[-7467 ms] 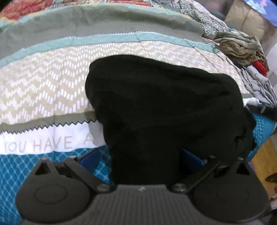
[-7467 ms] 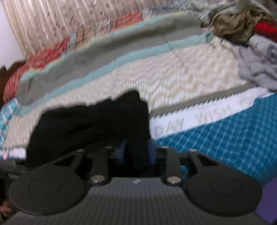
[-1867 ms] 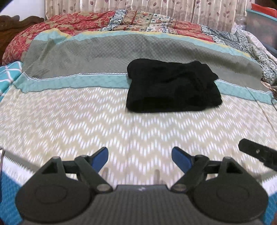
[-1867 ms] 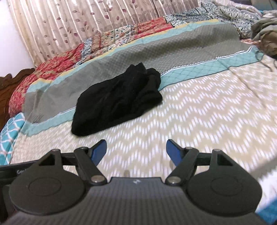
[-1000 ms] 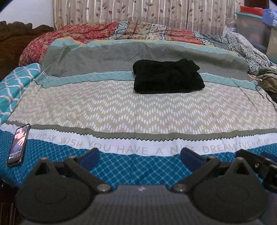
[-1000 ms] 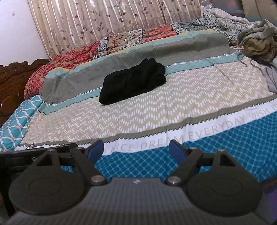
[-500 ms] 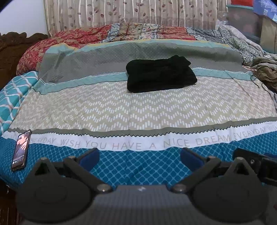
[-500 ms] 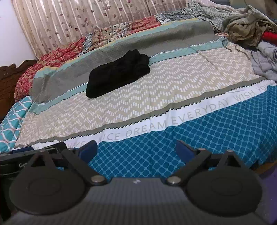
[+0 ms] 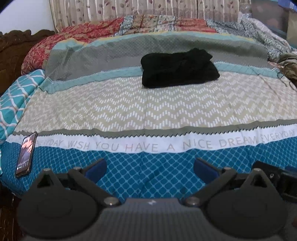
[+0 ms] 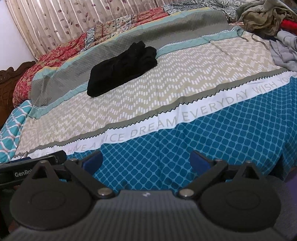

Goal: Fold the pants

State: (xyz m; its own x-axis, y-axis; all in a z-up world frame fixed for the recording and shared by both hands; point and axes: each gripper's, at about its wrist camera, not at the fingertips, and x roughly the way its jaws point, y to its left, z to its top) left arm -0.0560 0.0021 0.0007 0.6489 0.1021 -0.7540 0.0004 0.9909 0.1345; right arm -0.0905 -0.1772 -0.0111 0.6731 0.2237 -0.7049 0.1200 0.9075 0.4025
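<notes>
lying folded in a compact black bundle, the pants (image 9: 179, 68) rest far up the bed (image 9: 148, 111), straddling the grey band and the thin teal stripe of the bedspread, with the near edge on the beige zigzag part. from the right wrist view the pants (image 10: 123, 68) sit up and to the left, well apart from both claws.

the left gripper (image 9: 149, 167) hangs over the blue diamond-patterned edge of the bed with its blue-tipped jaws spread wide and nothing between them. the right gripper (image 10: 146, 160) is also wide; its jaws have just been opening, and only bedspread shows between them.

a phone (image 9: 26, 154) lies at the bed's near left edge, beside the printed white strip. a heap of clothes (image 10: 263, 16) is piled at the far right of the bed. a leaf-print curtain (image 10: 55, 24) hangs behind.
</notes>
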